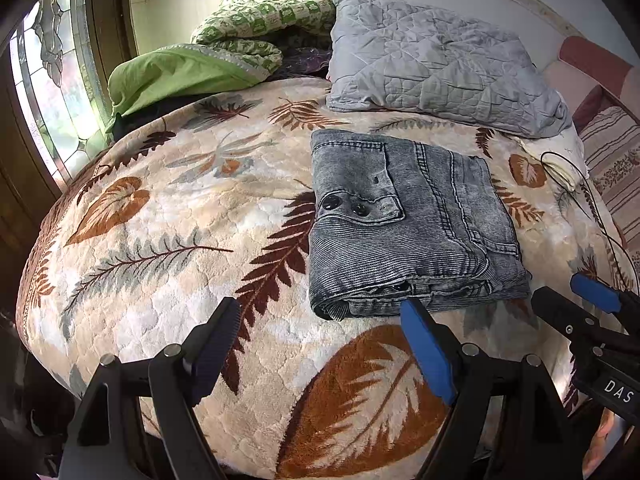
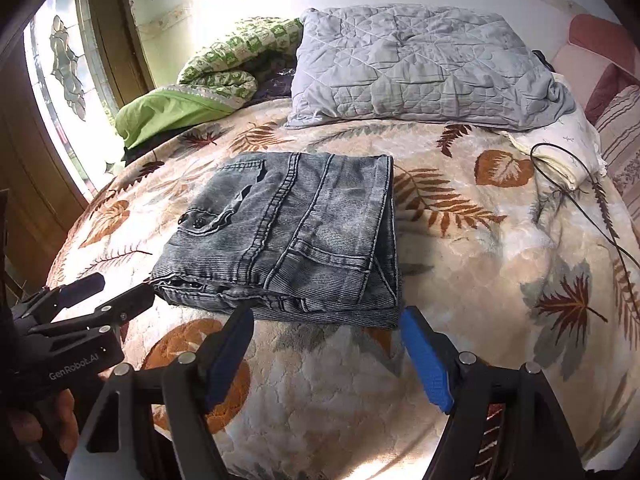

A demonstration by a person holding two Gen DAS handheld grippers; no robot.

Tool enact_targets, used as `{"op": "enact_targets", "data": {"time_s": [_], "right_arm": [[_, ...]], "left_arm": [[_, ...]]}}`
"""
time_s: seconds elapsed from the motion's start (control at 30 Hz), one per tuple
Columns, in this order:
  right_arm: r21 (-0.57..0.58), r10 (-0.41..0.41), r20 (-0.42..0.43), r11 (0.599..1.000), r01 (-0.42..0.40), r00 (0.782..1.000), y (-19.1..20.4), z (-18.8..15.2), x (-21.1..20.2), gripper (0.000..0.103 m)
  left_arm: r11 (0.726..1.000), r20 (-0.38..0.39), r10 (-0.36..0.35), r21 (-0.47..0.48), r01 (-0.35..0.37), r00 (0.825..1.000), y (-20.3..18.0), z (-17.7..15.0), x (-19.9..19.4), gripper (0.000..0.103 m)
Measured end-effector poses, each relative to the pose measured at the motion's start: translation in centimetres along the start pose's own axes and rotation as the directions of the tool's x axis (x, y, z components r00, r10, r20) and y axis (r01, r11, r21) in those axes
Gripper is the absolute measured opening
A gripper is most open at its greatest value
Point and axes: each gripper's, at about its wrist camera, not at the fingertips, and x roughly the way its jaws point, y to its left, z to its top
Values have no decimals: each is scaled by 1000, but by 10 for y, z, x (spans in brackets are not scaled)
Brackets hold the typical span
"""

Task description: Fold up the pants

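Both tools spread, clear of folded pants (image 2: 288,232) near edge.

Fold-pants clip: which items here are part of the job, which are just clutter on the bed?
Job:
- grey pants, already folded into a compact stack on the leaf-print blanket
- left tool, open, empty
- right tool, open, empty

Lying about:
- grey quilted pillow
- green patterned quilt
- green cloth
- black cable
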Motion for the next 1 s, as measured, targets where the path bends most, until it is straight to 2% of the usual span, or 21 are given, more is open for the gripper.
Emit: {"op": "enact_targets", "data": {"time_s": [0.43,0.57,0.73,0.83,1.0], "right_arm": [[-24,-22,-1,999,22,1000,2,5,0,78],[-31,-28,-6,999,28,1000,1,4,0,78],[-28,-30,-9,999,30,999,-2,5,0,78],[-30,-33,-7,999,32,999,-3,5,-1,78],[-25,-32,-11,999,32,999,-4,6,0,78]], "left_arm": [[1000,16,26,12,-26,1000,1,3,0,84],[1000,18,1,0,-1,1000,0,6,1,92],[1000,0,-23,18,23,1000,-7,9,5,94],[999,10,-45,11,45,999,-9,10,4,102],[998,21,-55,12,54,998,-12,14,2,103]]}}
